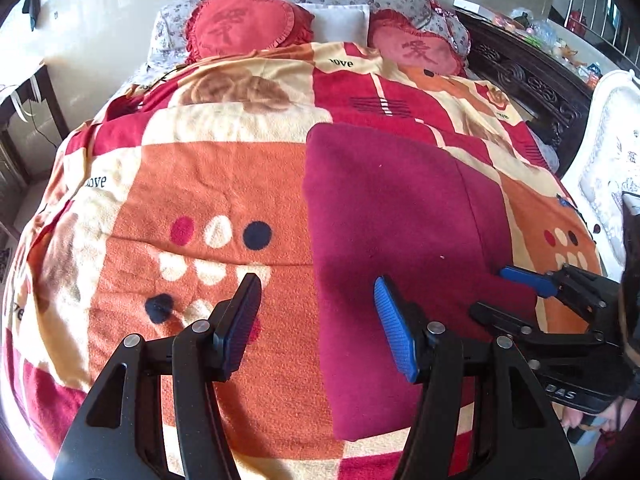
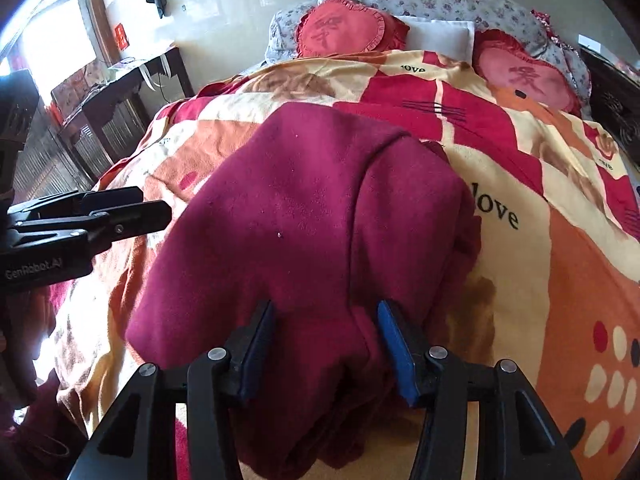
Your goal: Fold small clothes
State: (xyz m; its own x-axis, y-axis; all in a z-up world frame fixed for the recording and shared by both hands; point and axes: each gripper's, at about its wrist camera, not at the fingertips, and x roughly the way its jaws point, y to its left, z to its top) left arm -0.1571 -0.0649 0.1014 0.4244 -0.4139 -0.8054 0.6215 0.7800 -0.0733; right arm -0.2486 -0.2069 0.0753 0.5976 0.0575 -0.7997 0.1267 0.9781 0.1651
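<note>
A maroon fleece garment lies folded flat on the patterned blanket; it also shows in the right wrist view. My left gripper is open and empty, just above the garment's left edge. My right gripper is open, its fingers astride the garment's near edge, with cloth bunched between them. The right gripper also shows in the left wrist view, at the garment's right edge. The left gripper shows in the right wrist view, left of the garment.
Two red heart pillows and a white pillow lie at the head of the bed. A dark carved headboard runs along the right. A dark side table stands to the left of the bed.
</note>
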